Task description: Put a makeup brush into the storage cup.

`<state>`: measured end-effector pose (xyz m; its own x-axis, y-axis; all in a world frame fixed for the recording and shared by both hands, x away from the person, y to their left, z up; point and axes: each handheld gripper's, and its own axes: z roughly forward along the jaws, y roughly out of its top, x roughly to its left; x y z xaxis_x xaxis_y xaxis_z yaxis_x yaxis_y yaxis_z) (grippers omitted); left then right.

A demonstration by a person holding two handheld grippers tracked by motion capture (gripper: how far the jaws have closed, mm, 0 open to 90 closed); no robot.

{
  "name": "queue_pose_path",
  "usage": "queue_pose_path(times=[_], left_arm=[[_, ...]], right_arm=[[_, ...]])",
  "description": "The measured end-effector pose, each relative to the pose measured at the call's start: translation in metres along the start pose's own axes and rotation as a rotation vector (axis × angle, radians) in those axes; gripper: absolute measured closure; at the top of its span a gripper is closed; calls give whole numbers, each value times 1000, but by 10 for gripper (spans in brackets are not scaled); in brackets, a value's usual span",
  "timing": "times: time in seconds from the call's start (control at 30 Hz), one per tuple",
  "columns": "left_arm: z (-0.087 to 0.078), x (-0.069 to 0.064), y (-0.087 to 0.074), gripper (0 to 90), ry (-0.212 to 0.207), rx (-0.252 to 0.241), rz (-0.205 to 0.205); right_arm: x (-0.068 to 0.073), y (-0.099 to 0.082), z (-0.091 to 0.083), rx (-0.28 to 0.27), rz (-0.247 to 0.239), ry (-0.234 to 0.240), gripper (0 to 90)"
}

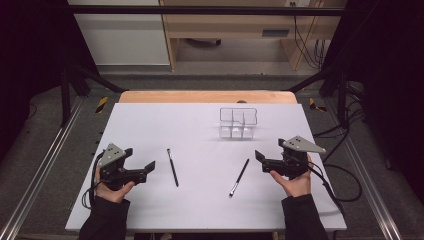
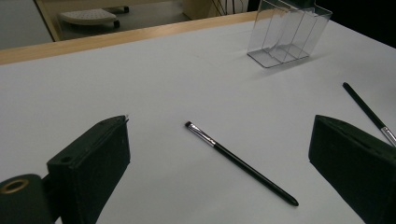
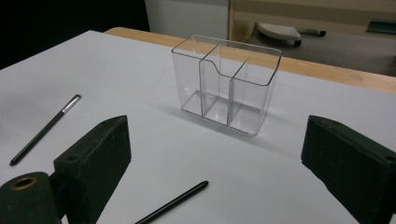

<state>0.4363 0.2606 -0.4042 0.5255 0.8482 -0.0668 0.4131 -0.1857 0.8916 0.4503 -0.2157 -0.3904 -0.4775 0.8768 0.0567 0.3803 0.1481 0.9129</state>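
Now both my grippers hover with fingers wide and empty — left gripper (image 1: 145, 169) near the left brush (image 1: 172, 167), right gripper (image 1: 260, 159) beside the right brush (image 1: 239, 177). Both brushes lie flat on the desk (image 1: 150, 125), short of the clear organizer (image 1: 238, 123) — I'd straddle each handle mid-length before closing.

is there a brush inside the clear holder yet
No, the holder stands empty on the table, and both brushes lie flat on the table apart from it.
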Motion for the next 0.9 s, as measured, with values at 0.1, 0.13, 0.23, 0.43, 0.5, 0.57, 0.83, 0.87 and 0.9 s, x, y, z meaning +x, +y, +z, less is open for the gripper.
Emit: queue_pose_path(times=[0.1, 0.13, 0.23, 0.43, 0.5, 0.57, 0.83, 0.87, 0.9], left_arm=[[0, 0, 0, 47, 0, -1, -1], [0, 0, 0, 47, 0, -1, -1], [1, 0, 0, 47, 1, 1, -2], [2, -1, -1, 47, 1, 9, 2], [2, -1, -1, 47, 0, 8, 2], [2, -1, -2, 47, 0, 8, 2], [3, -4, -2, 47, -3, 12, 11], [3, -4, -2, 48, -3, 13, 12], [3, -4, -2, 48, -3, 14, 14]], right_arm=[[3, -2, 5, 15, 1, 2, 82], [4, -4, 7, 26, -1, 2, 78], [8, -7, 12, 49, -5, 4, 70], [13, -13, 22, 97, -16, 2, 71], [15, -15, 24, 106, -17, 4, 73], [16, -17, 27, 117, -18, 6, 74], [23, -25, 36, 158, -22, 4, 79], [25, -28, 39, 178, -23, 4, 78], [25, -28, 39, 178, -23, 4, 78]])
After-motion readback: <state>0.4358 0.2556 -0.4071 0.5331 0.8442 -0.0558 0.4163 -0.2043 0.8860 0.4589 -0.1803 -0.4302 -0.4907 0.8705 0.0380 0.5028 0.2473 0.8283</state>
